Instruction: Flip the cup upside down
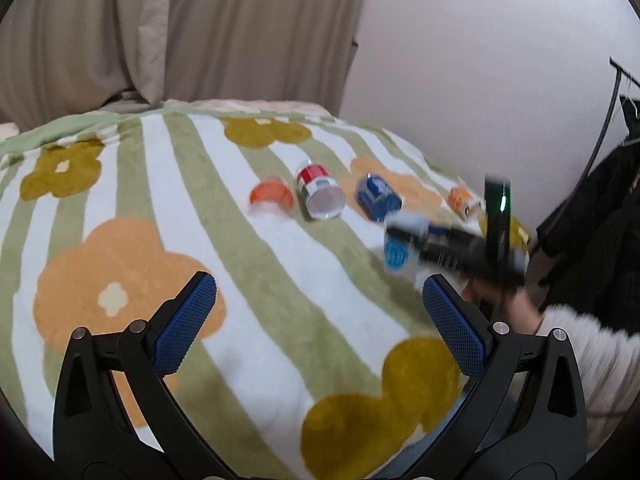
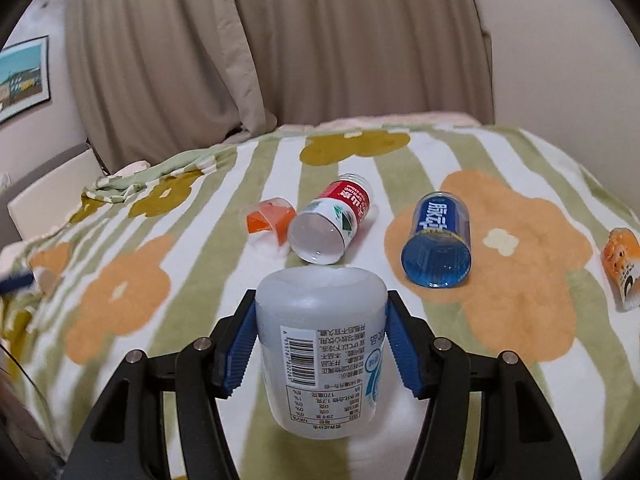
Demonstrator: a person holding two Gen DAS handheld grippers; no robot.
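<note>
Left wrist view: your left gripper (image 1: 316, 320) hangs with its blue pads (image 1: 186, 324) spread wide and nothing between them, above the striped blanket (image 1: 248, 264). At 2 o'clock, blurred, your right gripper (image 1: 404, 240) carries the cup (image 1: 398, 254).

Right wrist view: your right gripper (image 2: 320, 344) is clamped on the white cup (image 2: 320, 344), its label text upside down, base towards 12 o'clock. Beyond it lie a red-labelled cup (image 2: 332, 220) and, at 1 o'clock, a blue cup (image 2: 438, 240).
</note>
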